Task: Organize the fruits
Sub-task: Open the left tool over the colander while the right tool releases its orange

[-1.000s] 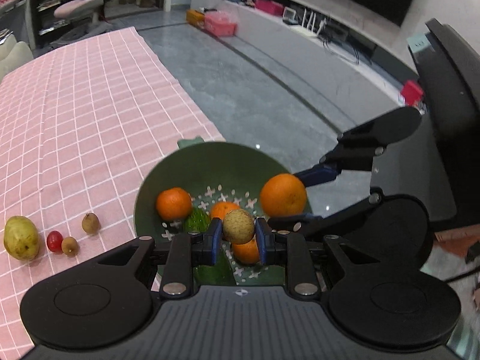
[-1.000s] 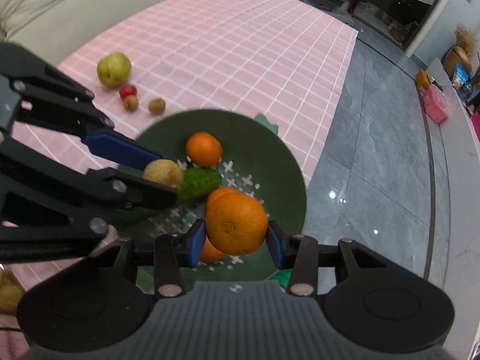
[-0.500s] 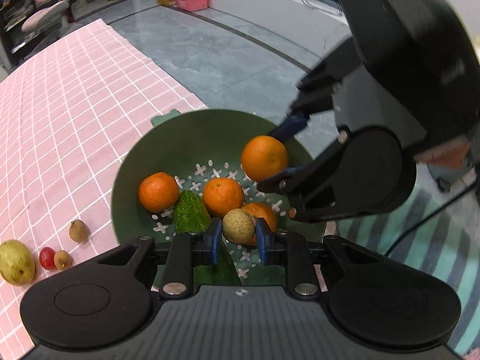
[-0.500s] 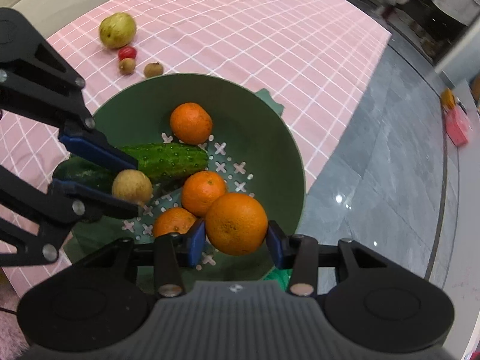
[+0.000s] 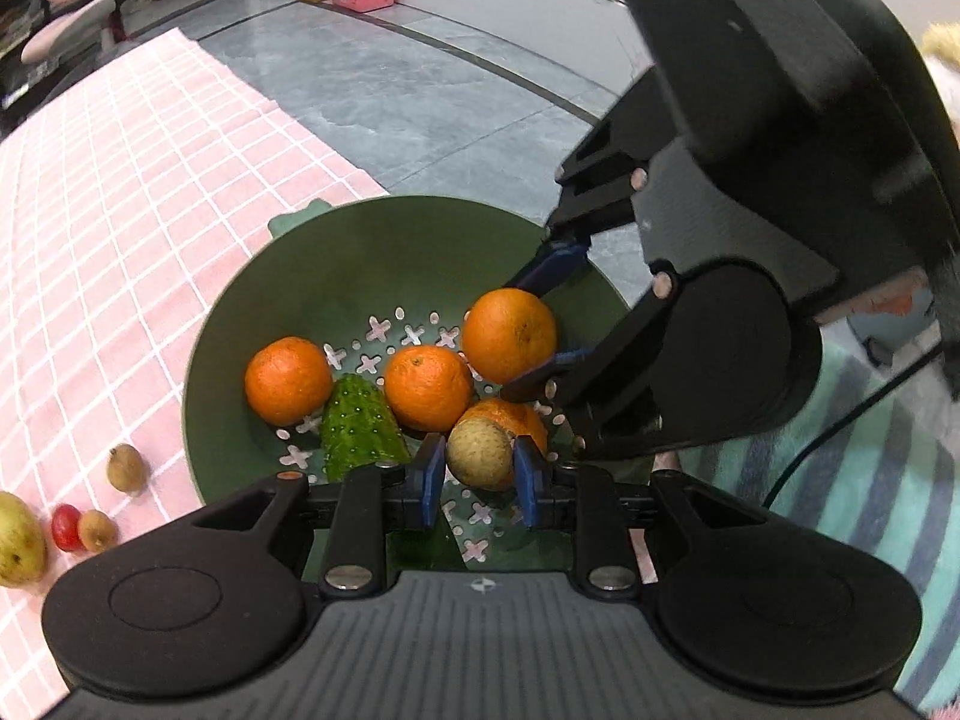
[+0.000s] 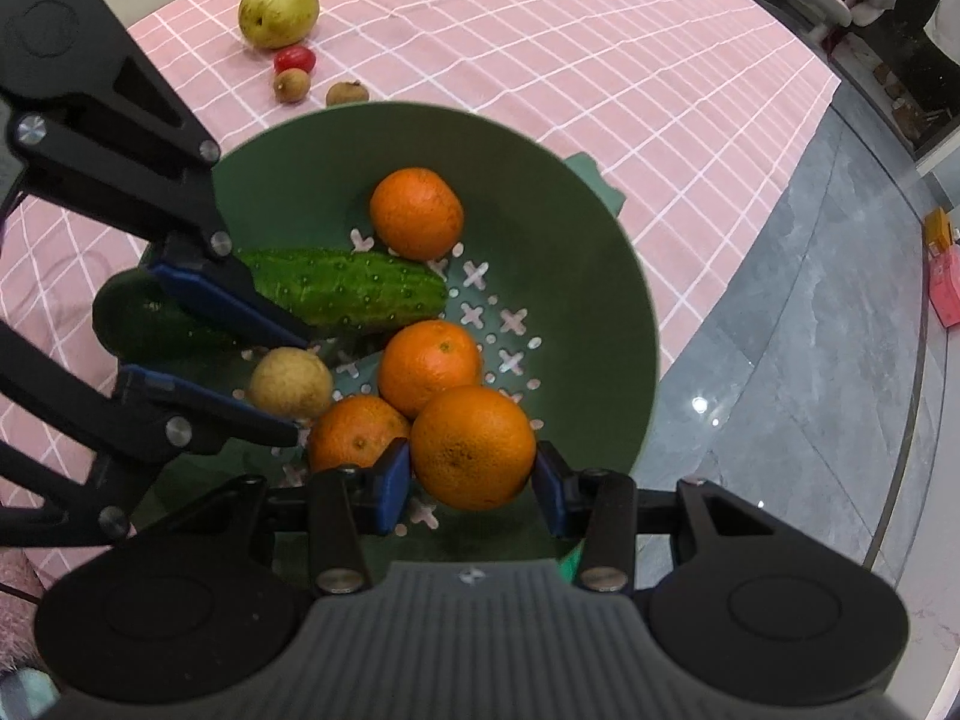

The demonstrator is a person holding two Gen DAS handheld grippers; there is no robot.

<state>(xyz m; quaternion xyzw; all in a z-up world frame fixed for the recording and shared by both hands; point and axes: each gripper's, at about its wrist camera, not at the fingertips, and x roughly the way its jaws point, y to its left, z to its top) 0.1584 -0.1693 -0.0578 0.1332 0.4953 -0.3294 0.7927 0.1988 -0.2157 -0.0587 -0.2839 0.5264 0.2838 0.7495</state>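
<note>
Left wrist view: a small round tan fruit (image 5: 480,455) is held between the left gripper (image 5: 479,475) pads, low inside the green perforated plastic bowl (image 5: 336,276); jaws have just been opening slightly.

Right wrist view: a large orange (image 6: 473,447) is clamped by the right gripper (image 6: 471,483). 3 oranges and 1 cucumber (image 6: 345,289) are bowled; 4 fruits remain on the pink checked cloth (image 6: 540,60).
</note>
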